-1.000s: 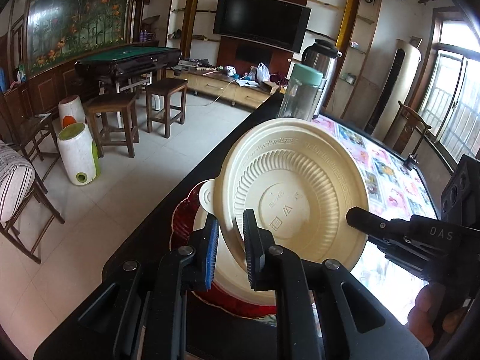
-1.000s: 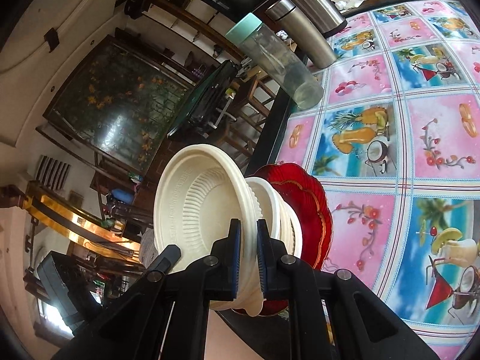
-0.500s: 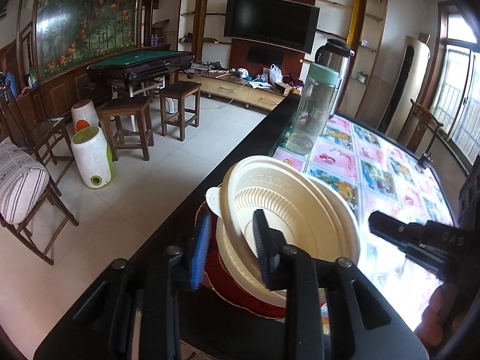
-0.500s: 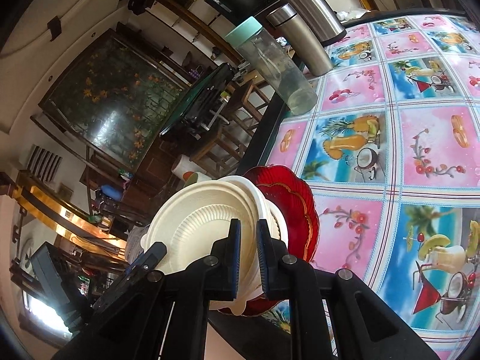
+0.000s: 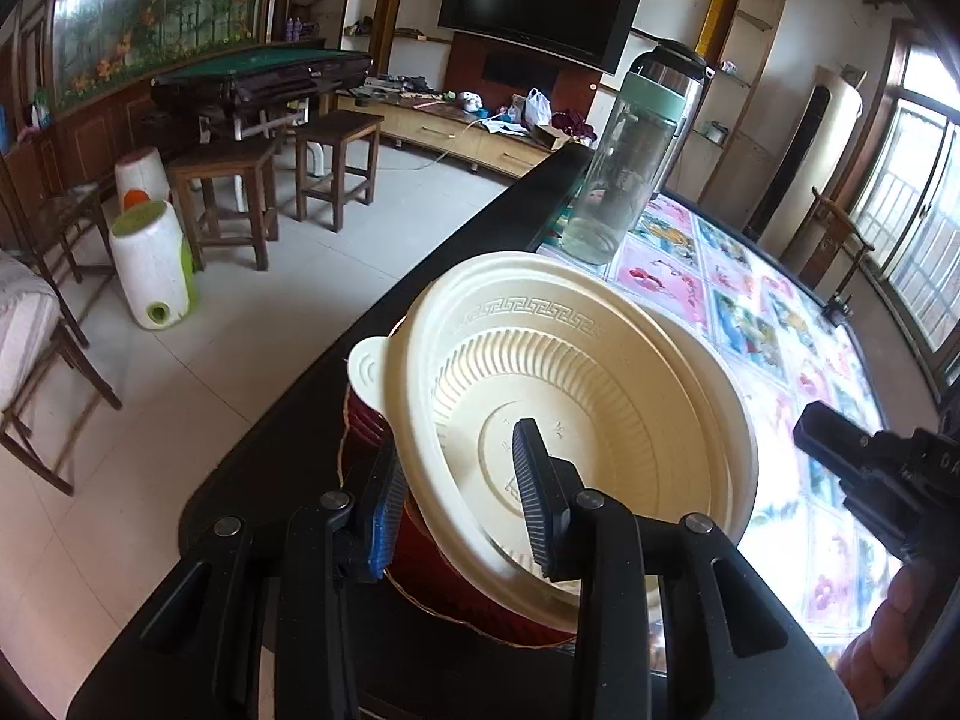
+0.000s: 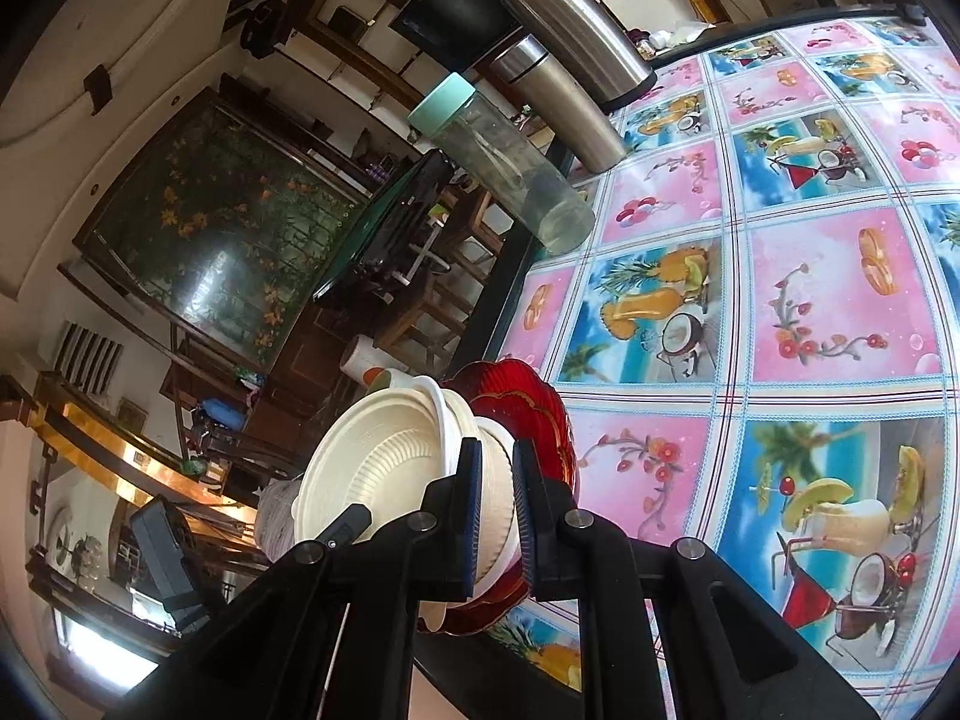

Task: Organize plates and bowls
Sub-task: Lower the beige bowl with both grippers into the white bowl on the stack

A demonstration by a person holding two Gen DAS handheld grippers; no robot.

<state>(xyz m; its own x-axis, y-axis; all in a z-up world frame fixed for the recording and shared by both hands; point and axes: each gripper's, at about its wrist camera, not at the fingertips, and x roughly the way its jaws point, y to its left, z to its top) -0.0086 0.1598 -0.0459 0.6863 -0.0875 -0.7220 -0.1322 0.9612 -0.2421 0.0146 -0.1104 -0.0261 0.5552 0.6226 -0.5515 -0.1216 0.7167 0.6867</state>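
Here the left tongs (image 5: 459,495) stand released with fingers either side of the cream bowl's (image 5: 576,396) near rim, the bowl nested in others on the red plate (image 6: 528,396) at the table's (image 6: 810,300) near left edge, while the right tongs (image 6: 495,516) gape astride the stack's wall

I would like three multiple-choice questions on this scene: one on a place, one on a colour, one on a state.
1. Where does the cream bowl sit?
A. on the floor
B. in the stack on the red plate
C. beside the steel flask

2. What colour is the clear bottle's cap?
A. green
B. red
C. black

3. How does the left gripper stand?
A. shut on the bottle
B. out of view
C. open, jaws astride the bowl's rim

Answers: 1 B, red shows beneath the cream stack. 2 A, pale green cap. 3 C, wide gap between the jaws.
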